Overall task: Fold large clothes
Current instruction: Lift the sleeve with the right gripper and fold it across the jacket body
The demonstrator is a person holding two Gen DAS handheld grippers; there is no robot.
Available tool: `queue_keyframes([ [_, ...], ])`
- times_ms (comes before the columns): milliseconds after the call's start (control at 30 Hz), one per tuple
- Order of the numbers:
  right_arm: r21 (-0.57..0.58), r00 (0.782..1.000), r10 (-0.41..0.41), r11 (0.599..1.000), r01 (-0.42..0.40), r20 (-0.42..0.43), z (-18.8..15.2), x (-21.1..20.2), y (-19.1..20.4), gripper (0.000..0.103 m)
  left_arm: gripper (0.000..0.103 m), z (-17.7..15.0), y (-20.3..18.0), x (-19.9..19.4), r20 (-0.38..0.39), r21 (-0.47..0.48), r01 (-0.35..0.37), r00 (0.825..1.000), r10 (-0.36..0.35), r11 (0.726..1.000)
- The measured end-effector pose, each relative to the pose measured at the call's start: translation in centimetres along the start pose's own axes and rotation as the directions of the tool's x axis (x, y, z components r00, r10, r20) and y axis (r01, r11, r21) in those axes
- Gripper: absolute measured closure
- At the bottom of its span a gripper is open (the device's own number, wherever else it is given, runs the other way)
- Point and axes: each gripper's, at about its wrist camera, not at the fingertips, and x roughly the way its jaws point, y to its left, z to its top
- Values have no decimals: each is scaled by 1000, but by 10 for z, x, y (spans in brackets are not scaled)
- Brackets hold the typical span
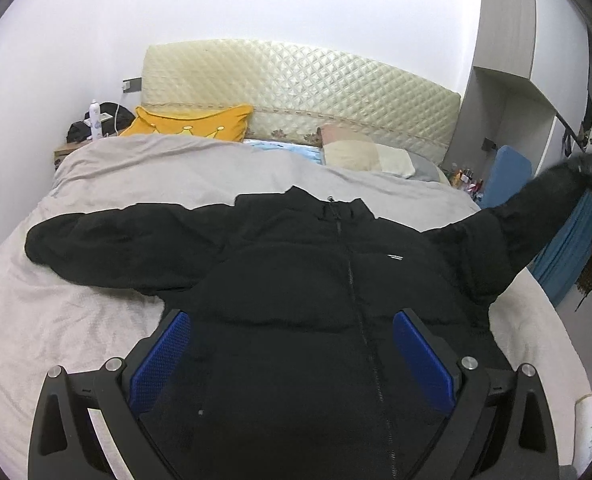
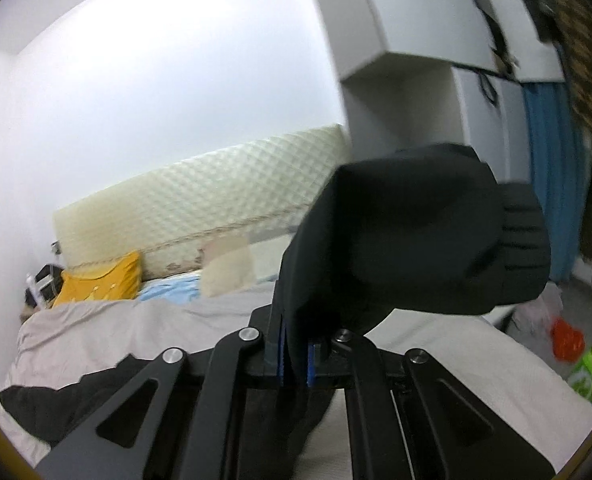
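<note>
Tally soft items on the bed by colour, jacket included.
Black: 1, jacket
Yellow: 1, pillow
Cream: 1, pillow
Grey: 1, blanket
Total: 4

A grey-beige blanket (image 1: 96, 300) covers the bed, with a yellow crown-print cushion (image 1: 200, 124) and a cream pillow (image 1: 368, 156) against the quilted cream headboard (image 1: 296, 84).
</note>
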Motion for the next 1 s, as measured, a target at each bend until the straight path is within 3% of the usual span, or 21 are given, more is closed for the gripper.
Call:
queue_keyframes([
  [267, -176, 991, 134, 975, -133, -3, -22, 11, 139, 96, 1, -3, 19, -3, 31, -10, -18, 999, 19, 1000],
  [500, -249, 957, 269, 925, -287, -104, -93, 29, 245, 96, 1, 4, 49, -11, 78, -58, -58, 995, 63, 997],
  [733, -299, 898, 347, 857, -421, -270, -199, 55, 319, 96, 1, 2, 73, 5, 48, -66, -114, 992, 117, 991],
  [800, -293, 870, 363, 837, -462, -334, -236, 62, 332, 96, 1, 1, 79, 10, 33, -81, -104, 994, 107, 991],
  [933, -318, 822, 338, 802, -506, -458, -305, 80, 357, 96, 1, -1, 84, 15, 32, -86, -112, 993, 115, 990],
  [1000, -325, 814, 320, 798, -508, -486, -327, 89, 356, 96, 1, -2, 84, 20, 21, -88, -98, 995, 100, 991],
])
